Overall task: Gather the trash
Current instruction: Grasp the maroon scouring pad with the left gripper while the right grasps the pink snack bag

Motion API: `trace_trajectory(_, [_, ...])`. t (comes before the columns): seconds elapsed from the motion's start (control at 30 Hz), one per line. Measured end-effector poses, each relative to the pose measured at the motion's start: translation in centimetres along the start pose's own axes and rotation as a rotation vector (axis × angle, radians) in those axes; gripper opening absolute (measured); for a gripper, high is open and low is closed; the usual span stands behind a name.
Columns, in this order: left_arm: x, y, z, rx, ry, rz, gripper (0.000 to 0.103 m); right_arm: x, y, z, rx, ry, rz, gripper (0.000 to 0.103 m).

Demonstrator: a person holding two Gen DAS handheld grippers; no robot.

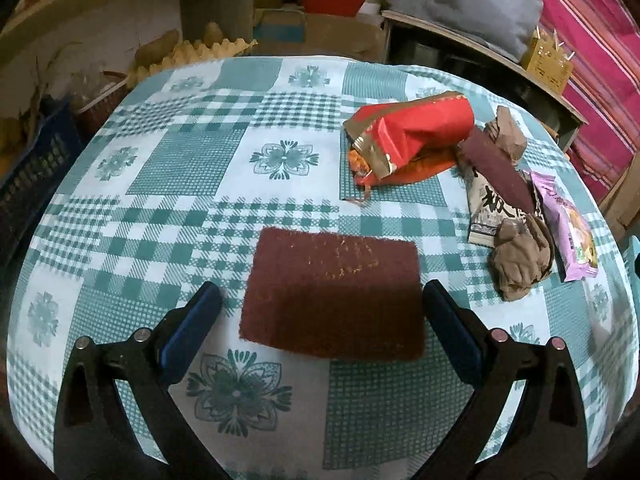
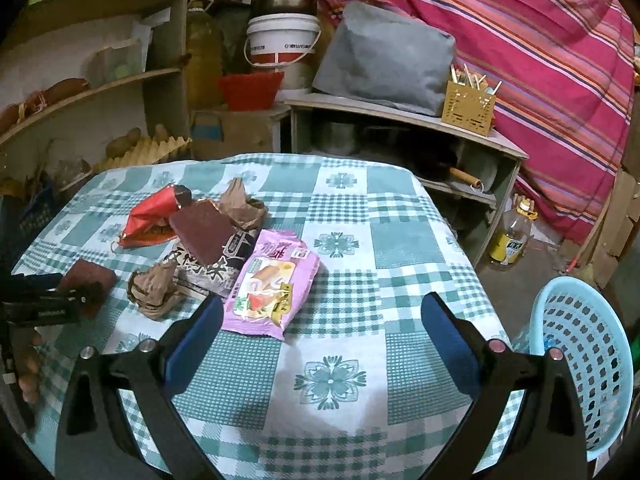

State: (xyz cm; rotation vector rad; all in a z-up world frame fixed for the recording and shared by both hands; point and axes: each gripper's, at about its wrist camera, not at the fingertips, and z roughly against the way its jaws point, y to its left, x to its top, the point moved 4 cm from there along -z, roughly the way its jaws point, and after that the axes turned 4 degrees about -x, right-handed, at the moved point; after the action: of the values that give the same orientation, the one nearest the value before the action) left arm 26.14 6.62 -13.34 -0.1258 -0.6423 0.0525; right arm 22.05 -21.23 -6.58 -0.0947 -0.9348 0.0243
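Observation:
A dark red scouring pad [image 1: 334, 294] lies flat on the checked tablecloth [image 1: 168, 184], between the tips of my open left gripper [image 1: 320, 308]; it also shows in the right wrist view [image 2: 90, 278]. Further right lie a red and gold bag [image 1: 408, 132], a second dark red pad [image 1: 500, 170] on a printed packet [image 1: 490, 208], crumpled brown paper [image 1: 520, 258] and a pink snack wrapper [image 1: 570, 228]. My right gripper [image 2: 322, 318] is open and empty above the cloth, with the pink wrapper [image 2: 272, 282] just beyond its left finger.
A light blue plastic basket [image 2: 584, 376] stands beside the table at the right. Behind the table are shelves with a white bucket [image 2: 282, 42], a red basket [image 2: 250, 90], a grey bag [image 2: 384, 60] and a yellow utensil holder [image 2: 468, 112]. A dark crate [image 1: 36, 168] sits left.

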Motion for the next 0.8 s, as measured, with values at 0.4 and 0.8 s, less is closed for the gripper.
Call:
trace_trajectory(0.4, [0.3,-1.7,1.2,0.001,-0.042,-0.089,0.084,-0.8,2.7,-3.0,0.006,0.091,0.048,0.097])
trace_trajectory(0.8, [2.4,-2.6,6.1,0.017,-0.223,-0.122,0.084,-0.9,3.6,-7.1,0.009,0.211,-0.016,0.096])
